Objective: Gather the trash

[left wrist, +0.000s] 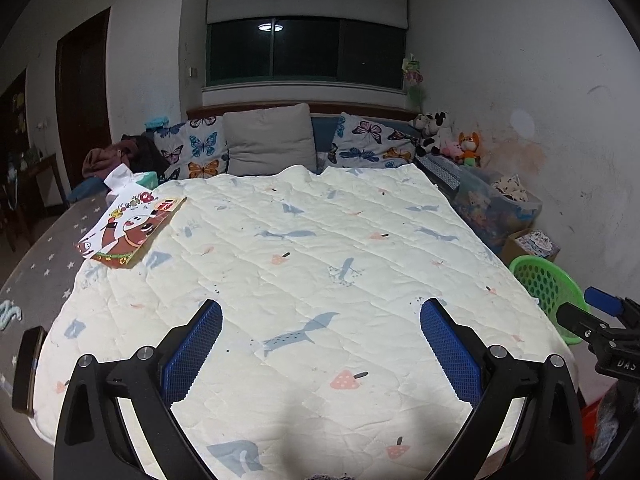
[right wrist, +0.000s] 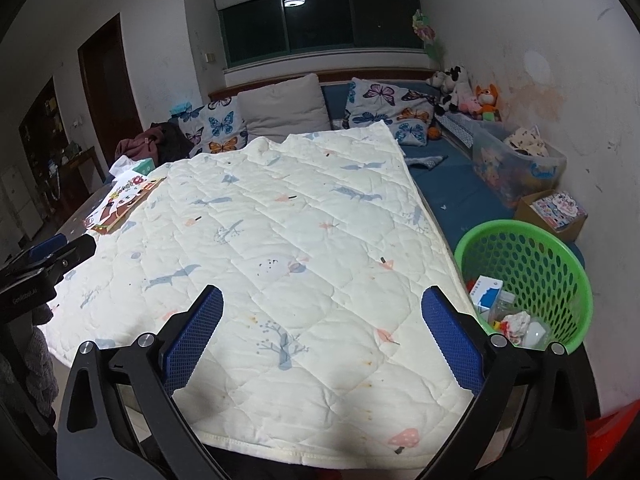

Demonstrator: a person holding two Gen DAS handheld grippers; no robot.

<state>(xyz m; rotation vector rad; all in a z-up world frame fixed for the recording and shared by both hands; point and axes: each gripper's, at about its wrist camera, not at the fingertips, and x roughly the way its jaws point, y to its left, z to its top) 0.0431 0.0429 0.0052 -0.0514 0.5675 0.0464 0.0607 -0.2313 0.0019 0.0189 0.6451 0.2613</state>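
Note:
A green mesh basket [right wrist: 560, 256] stands at the right of the bed; inside lie a white-and-blue carton [right wrist: 486, 290], a crumpled wrapper [right wrist: 516, 322] and other bits of trash. The same basket [left wrist: 548, 284] shows at the right edge of the left wrist view. My right gripper [right wrist: 322, 340] hangs open over the cream quilt [right wrist: 300, 220], nothing between its blue pads, the basket just to its right. My left gripper [left wrist: 320, 354] is open too, empty, above the quilt [left wrist: 304, 240]. A flat picture package [left wrist: 128, 232] rests at the quilt's far left edge.
Butterfly pillows [left wrist: 200, 148] and a grey cushion [left wrist: 270, 140] line the headboard. Plush toys [right wrist: 468, 92], a clear storage bin [right wrist: 516, 168] and a cardboard box [right wrist: 554, 210] stand along the right wall. A tissue pack [left wrist: 146, 178] and clothes [left wrist: 116, 156] lie at far left.

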